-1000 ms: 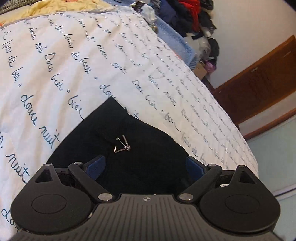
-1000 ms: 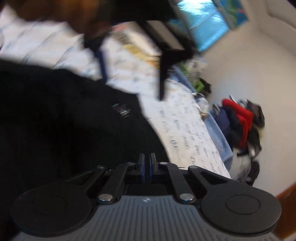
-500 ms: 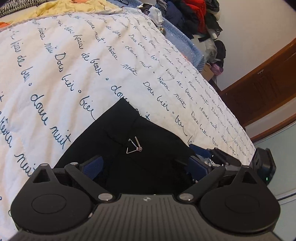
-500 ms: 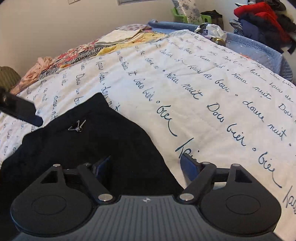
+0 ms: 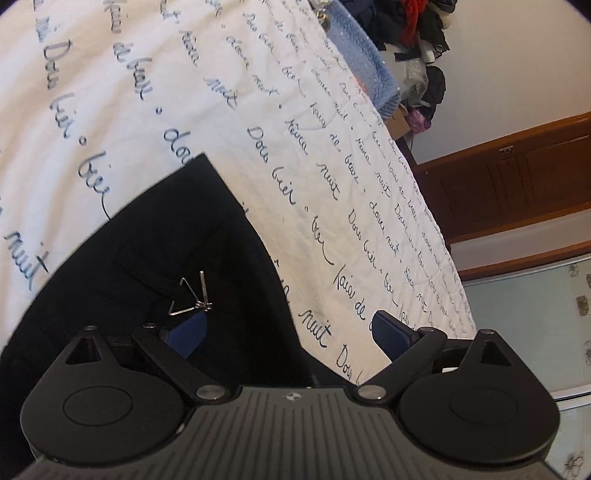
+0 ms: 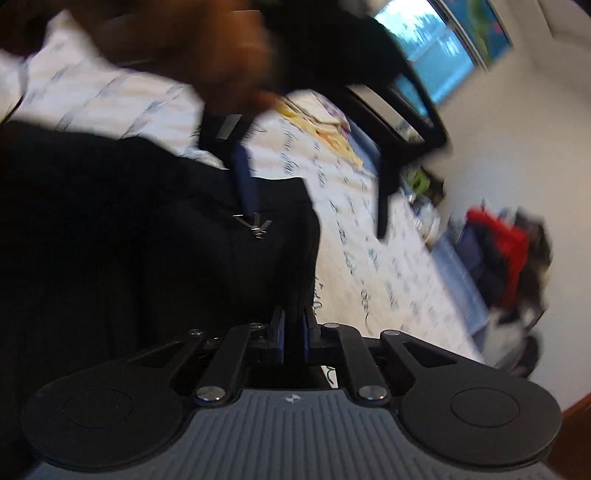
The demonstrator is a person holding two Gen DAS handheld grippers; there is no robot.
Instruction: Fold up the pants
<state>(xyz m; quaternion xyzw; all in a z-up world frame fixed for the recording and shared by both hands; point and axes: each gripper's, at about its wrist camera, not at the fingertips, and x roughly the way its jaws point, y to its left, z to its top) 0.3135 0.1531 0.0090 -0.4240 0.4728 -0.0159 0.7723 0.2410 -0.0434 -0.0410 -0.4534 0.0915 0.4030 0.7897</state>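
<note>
Black pants (image 5: 155, 251) lie on a white quilt (image 5: 258, 110) printed with blue handwriting; a small metal hook clasp (image 5: 194, 295) sits near their waistband. My left gripper (image 5: 291, 328) is open, one blue pad above the pants by the clasp, the other over the quilt. In the blurred right wrist view my right gripper (image 6: 291, 328) is shut on the edge of the pants (image 6: 147, 240). The left gripper (image 6: 384, 206) with the hand holding it hangs above the clasp (image 6: 255, 225).
A blue blanket (image 5: 362, 62) and a pile of dark and red clothes (image 5: 417, 29) lie at the bed's far end. A brown wooden door (image 5: 517, 173) stands to the right past the bed edge. A window (image 6: 436, 44) shows in the right wrist view.
My right gripper went from open over the pants to shut on their edge and moved. My left gripper shifted right, so one pad is now over the quilt.
</note>
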